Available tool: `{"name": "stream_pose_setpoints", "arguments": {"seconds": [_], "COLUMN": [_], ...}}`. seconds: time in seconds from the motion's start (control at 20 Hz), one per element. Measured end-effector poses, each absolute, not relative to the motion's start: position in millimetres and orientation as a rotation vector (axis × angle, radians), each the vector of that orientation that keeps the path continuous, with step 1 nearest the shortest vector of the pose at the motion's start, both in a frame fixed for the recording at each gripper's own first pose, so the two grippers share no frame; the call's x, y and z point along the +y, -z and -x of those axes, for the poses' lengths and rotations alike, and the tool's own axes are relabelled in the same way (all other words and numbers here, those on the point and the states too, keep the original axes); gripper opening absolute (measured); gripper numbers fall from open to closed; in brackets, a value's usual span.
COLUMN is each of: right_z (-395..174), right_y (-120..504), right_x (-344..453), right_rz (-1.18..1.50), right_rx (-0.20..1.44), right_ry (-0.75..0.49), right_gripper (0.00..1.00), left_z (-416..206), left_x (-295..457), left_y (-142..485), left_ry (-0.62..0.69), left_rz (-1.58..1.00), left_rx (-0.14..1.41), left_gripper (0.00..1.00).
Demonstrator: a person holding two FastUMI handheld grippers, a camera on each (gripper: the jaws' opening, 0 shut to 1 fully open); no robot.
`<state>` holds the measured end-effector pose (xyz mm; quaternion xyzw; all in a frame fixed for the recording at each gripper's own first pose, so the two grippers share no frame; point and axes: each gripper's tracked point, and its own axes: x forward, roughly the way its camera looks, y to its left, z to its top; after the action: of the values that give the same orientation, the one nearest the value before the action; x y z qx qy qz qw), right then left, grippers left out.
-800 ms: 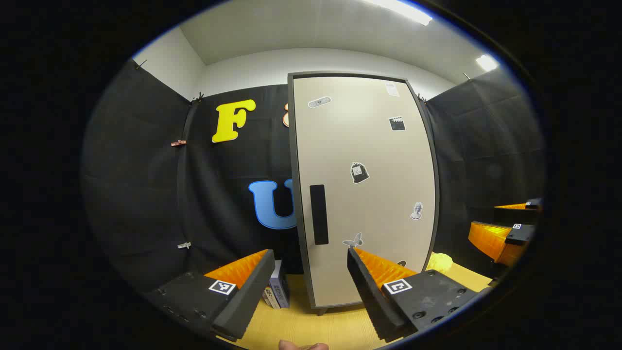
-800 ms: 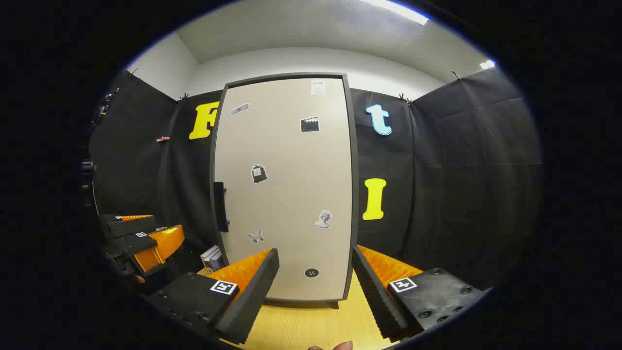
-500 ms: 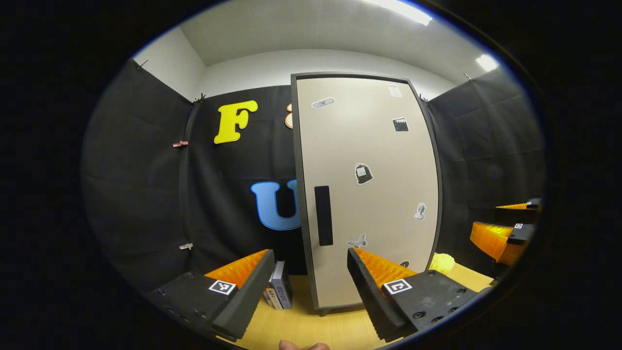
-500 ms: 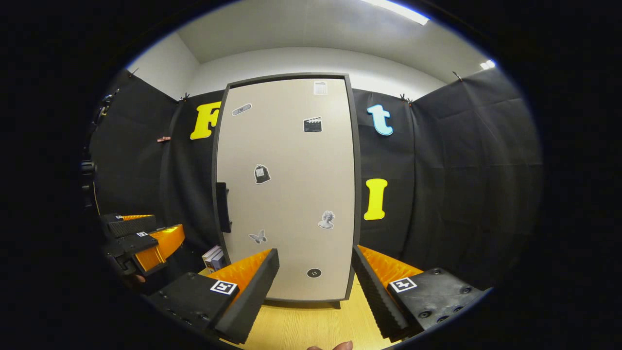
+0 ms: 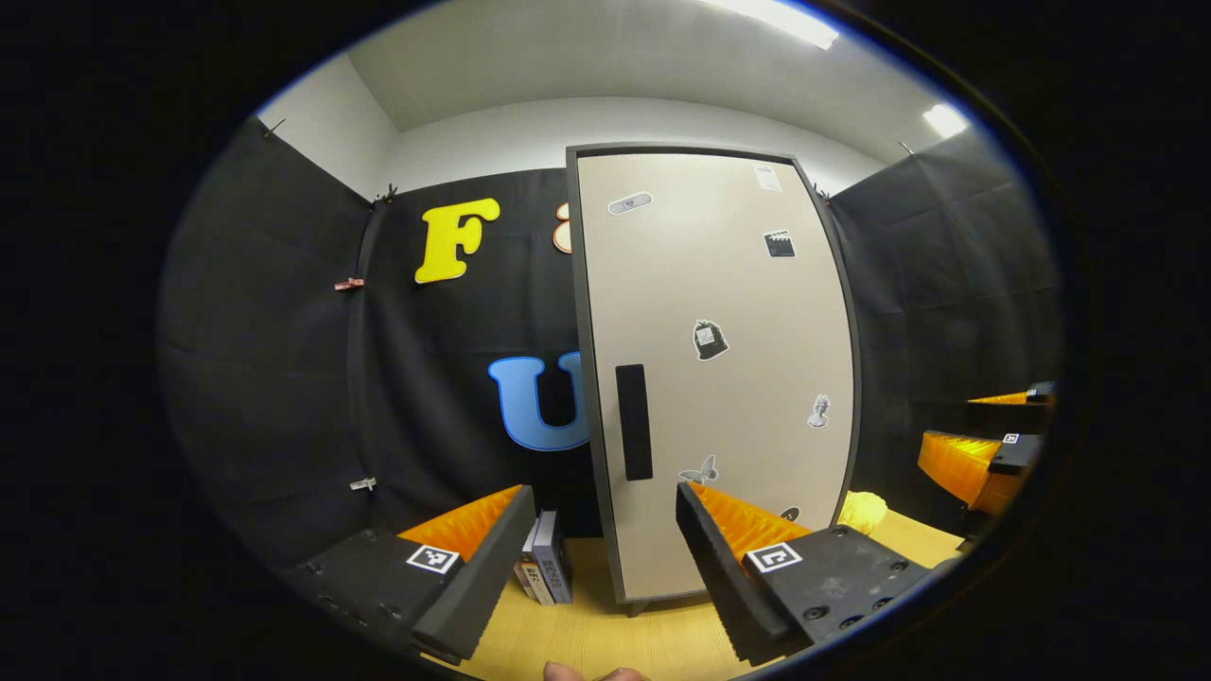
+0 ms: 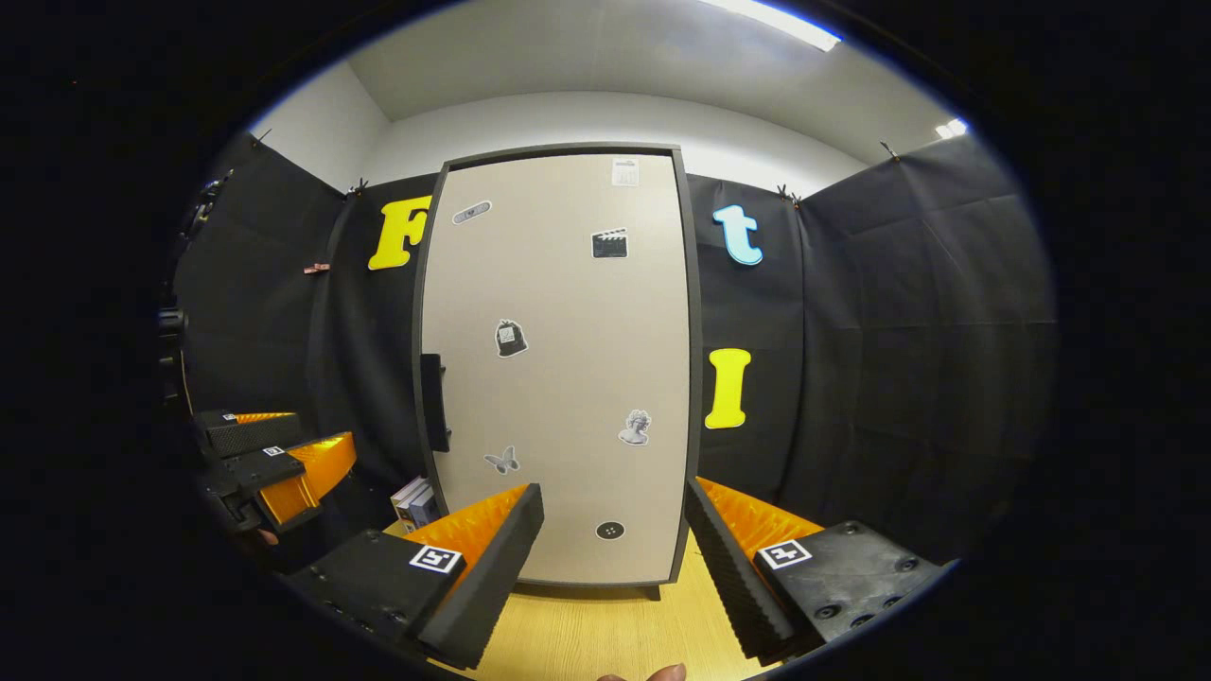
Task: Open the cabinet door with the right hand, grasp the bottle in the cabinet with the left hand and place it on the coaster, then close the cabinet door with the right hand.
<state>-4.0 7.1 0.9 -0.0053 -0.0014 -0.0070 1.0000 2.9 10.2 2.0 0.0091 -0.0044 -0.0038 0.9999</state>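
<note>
1. Right gripper view: the right gripper [image 6: 613, 558] is held with its jaws wide apart and nothing between them, facing the closed cabinet door [image 6: 558, 369] at 12 o'clock.
2. The door's dark vertical handle [image 6: 434, 402] sits on its edge at about 10 o'clock. It looks like a stiff bar, so the best hold is probably across its middle.
3. Left gripper view: the left gripper [image 5: 605, 558] is equally wide open and empty. The handle [image 5: 634, 421] is just above it at 12 o'clock.
4. With the door shut, the bottle cannot be seen. It may be slippery or light, so a hold around its body would be safest.
5. A yellow object [image 5: 861, 511] on the table [image 5: 605, 643] at 4 o'clock might be the coaster, though I cannot tell.
</note>
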Motion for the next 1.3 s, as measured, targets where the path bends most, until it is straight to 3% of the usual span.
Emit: {"name": "stream_pose_setpoints", "arguments": {"seconds": [0.8, 1.3], "right_z": [1, -21], "right_y": [-2, -9], "right_x": [13, 74], "right_rz": [0.015, -0.013], "right_rx": [-0.005, -0.016], "right_ry": [0.018, -0.097], "right_gripper": [0.98, 0.97], "left_z": [-7, -1], "left_x": [16, 62], "left_y": [-2, 8], "left_ry": [0.008, -0.038], "left_rz": [-0.033, -0.014], "left_rx": [-0.014, -0.009], "left_gripper": [0.98, 0.98]}}
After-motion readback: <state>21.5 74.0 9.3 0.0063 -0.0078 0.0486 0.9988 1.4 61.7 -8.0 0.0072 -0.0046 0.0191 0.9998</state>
